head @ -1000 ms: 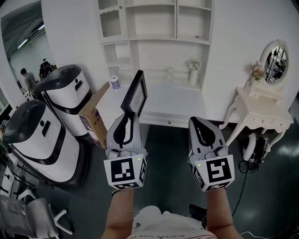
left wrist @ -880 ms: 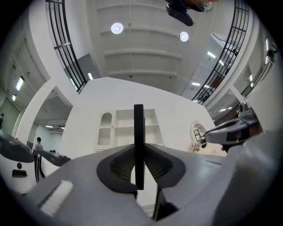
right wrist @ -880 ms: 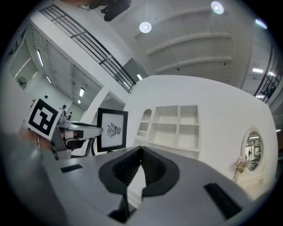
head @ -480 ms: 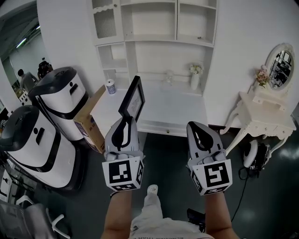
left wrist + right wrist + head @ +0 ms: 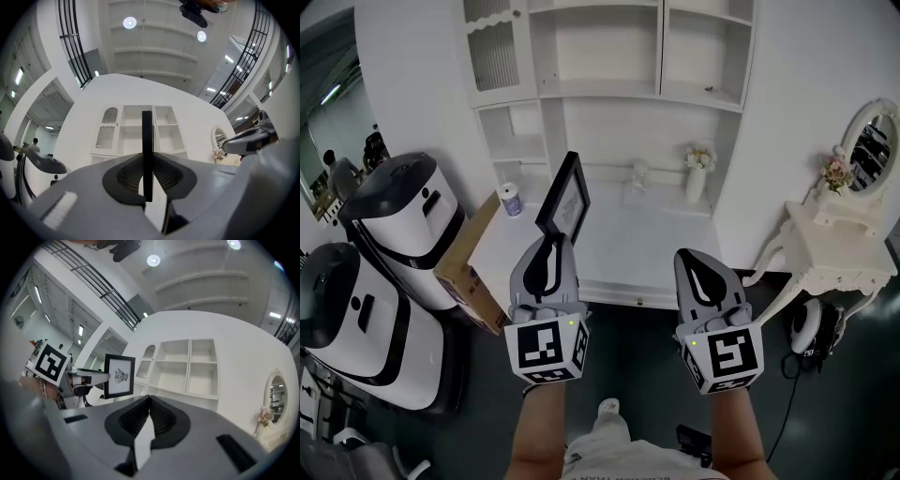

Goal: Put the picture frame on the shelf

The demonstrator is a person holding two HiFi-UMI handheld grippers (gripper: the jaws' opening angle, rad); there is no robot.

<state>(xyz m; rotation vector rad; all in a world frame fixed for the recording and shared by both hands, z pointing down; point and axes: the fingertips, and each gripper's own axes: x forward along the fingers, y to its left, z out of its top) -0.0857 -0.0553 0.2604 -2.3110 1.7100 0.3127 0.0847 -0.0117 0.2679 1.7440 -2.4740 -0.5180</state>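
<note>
Our left gripper [image 5: 552, 240] pinches just one edge of the black rectangular picture frame [image 5: 565, 195], our right gripper [image 5: 690, 257] closed on nothing, so the frame could swivel loose against the white shelf unit [image 5: 609, 89].

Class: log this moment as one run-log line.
left gripper: shut on picture frame | right gripper: shut, empty | shelf: ahead, frame not yet placed

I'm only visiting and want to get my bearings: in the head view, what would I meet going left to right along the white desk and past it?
cardboard box → small can → picture frame → vase of flowers → oval mirror
</note>
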